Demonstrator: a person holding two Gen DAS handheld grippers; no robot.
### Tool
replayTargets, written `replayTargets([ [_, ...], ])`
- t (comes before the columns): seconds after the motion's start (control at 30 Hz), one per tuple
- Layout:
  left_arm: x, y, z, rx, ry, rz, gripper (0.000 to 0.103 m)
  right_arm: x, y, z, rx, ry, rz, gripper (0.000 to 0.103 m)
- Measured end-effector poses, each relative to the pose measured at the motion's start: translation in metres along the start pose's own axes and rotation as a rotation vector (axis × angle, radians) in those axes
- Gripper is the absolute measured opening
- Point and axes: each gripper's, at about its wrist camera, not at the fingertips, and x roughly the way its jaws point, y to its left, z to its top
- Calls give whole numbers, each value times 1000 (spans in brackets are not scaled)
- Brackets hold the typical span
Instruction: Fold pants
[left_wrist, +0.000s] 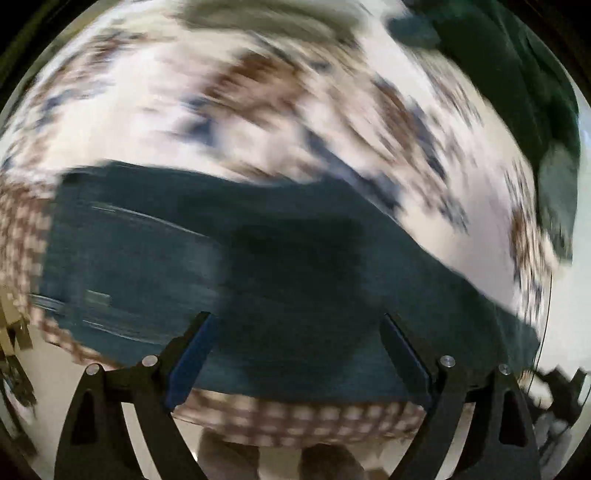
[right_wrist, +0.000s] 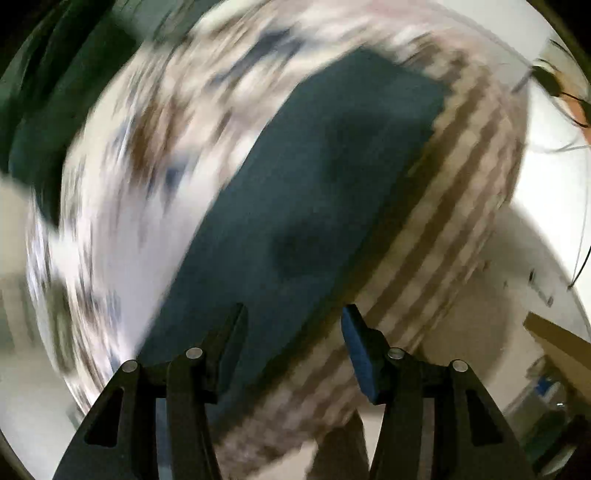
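You have one folded pair of dark teal pants (left_wrist: 288, 266) on one patterned tablecloth (left_wrist: 229, 122); two grippers above it, left (left_wrist: 299, 350) and right (right_wrist: 293, 339).

My left wrist camera looks steeply down along its own fingers (left_wrist: 208, 332) from above the folded dark pants (left_wrist: 258, 258), fairly near, with the cloth's long side running across the view. My right wrist camera also faces steeply down on the pants (right_wrist: 295, 203), but turned, so they run diagonally from lower left to upper right. Both views are smeared by motion blur. They share the pants and the patterned tablecloth (left_wrist: 258, 110) around them, its checked border (right_wrist: 461, 206) lying just beside the pants' near edge.
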Motion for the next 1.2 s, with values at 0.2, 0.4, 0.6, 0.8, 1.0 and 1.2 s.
replayTargets([
  [0.2, 78, -118, -32, 101, 126, 14, 90, 19, -83, 95, 135, 28, 73, 55],
  [0.4, 141, -156, -41, 154, 164, 156, 103, 74, -108, 116, 179, 88, 248, 59],
  [0.6, 146, -157, -33, 127, 168, 167, 103, 81, -103, 104, 198, 9, 615, 46],
  [0.8, 153, -167, -34, 116, 168, 185, 103, 118, -86, 108, 166, 101, 593, 49],
  [1.0, 156, -170, -27, 118, 172, 165, 103, 94, -90, 119, 174, -5, 591, 7],
  [1.2, 160, -168, -24, 115, 171, 158, 103, 123, -56, 108, 67, 141, 604, 49],
])
